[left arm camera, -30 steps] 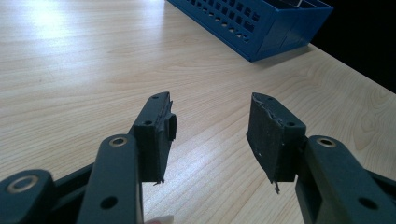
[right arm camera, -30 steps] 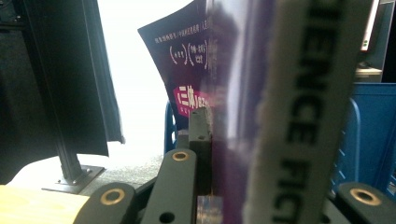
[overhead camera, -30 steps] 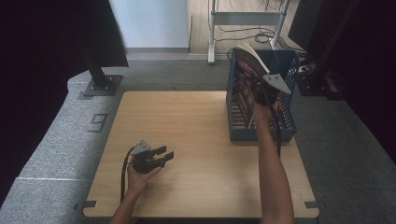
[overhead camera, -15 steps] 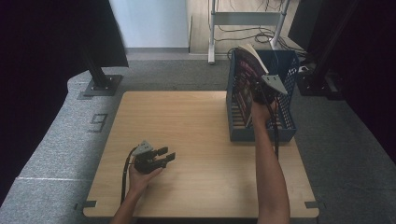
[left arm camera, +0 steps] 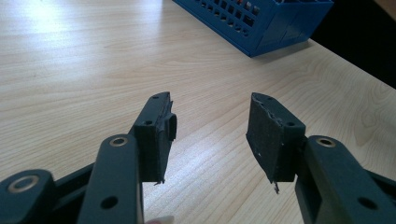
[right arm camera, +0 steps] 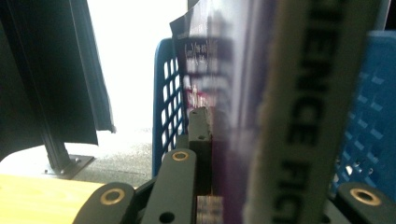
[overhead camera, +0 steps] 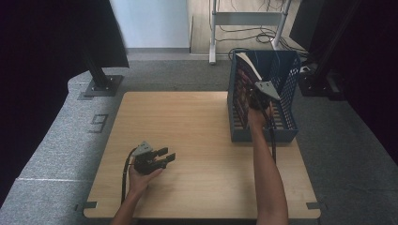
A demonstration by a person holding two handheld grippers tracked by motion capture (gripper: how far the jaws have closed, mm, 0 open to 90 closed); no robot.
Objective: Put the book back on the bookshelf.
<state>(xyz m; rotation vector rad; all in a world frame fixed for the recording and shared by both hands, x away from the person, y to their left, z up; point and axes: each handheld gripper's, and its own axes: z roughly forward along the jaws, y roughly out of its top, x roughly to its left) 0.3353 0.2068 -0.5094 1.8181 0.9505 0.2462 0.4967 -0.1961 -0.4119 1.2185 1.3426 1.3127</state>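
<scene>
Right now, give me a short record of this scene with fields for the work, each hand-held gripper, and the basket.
work: putting a book into the blue basket
right hand-held gripper: shut on the book, inside the basket
left hand-held gripper: open, nothing between its jaws, low over the wooden table
basket: upright at the table's right side

From the high view I get a sharp, evenly lit table (overhead camera: 197,140), while both sides fall into near-black. My left gripper view is crisp, with a pale glare patch on the wood at upper left. My right gripper view is poor: the book (right arm camera: 261,116) is badly blurred up close, and the background behind it is blown out white
</scene>
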